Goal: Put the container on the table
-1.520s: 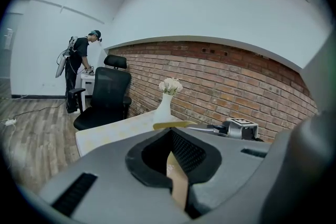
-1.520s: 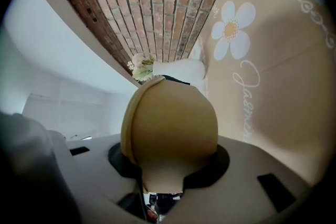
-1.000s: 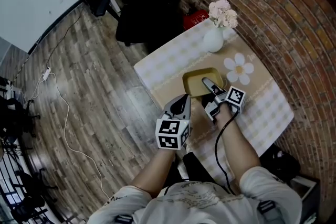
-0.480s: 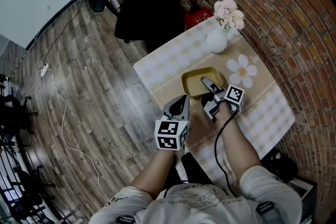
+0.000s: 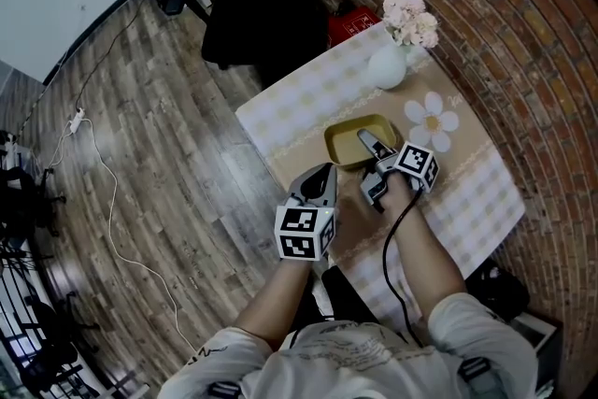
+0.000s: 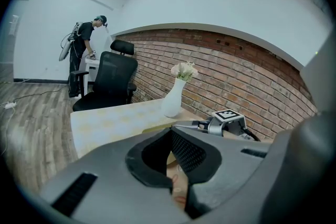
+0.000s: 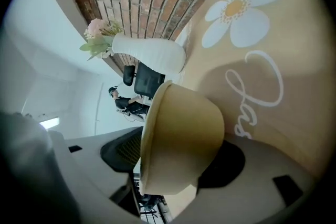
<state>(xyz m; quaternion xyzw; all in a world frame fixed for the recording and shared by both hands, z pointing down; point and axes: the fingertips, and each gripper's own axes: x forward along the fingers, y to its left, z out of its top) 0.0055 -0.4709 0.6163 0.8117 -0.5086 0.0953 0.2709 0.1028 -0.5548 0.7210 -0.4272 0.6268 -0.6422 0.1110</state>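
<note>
The right gripper [image 5: 370,165] has just been opening its jaws. They stand wide now, with the near wall of the container [image 5: 351,141] loose between them and neither pad pressing it. The container sits flat on the table [image 5: 280,121] just ahead, so I judge it a release. The left gripper [image 5: 320,182] hangs alongside, jaws together, empty.

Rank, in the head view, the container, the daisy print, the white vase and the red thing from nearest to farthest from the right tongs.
1. Container: its rim stands between the right tongs, which have just opened.
2. Daisy print, right side.
3. White vase, farther back.
4. Red thing, farthest back.
</note>
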